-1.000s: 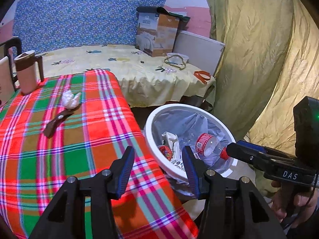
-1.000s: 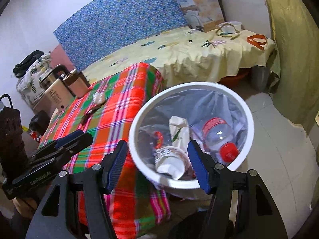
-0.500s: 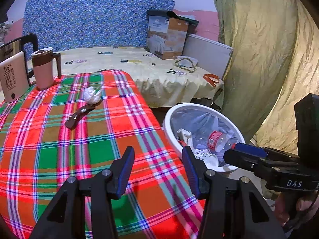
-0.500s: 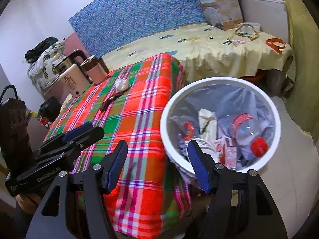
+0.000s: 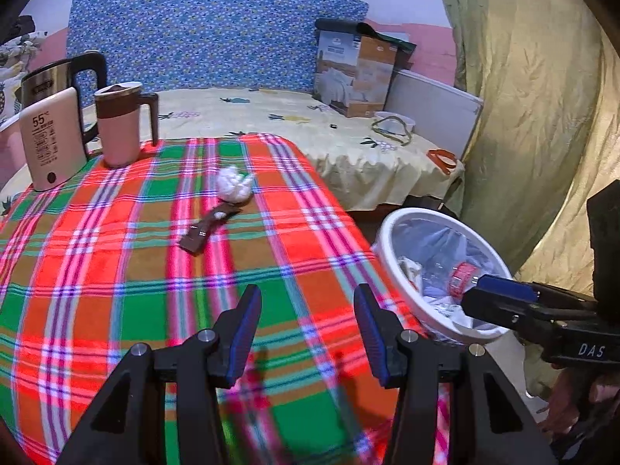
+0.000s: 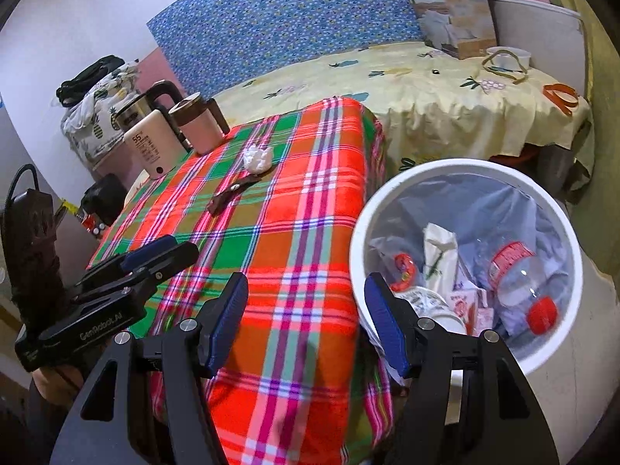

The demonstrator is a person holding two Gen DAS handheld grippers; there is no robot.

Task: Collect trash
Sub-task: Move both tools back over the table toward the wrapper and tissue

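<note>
Both views have swung tableward; crumpled tissue (image 5: 233, 184) lies well beyond both empty, parted jaws.

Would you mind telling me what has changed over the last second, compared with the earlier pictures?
Both views have swung away from the bin toward the table: the left gripper and right gripper now hang over the plaid cloth, nearer the tissue and brown wrapper. Nothing was gripped or released. Both grippers stayed open and empty; the tissue, wrapper and the bin's contents stayed put.
</note>
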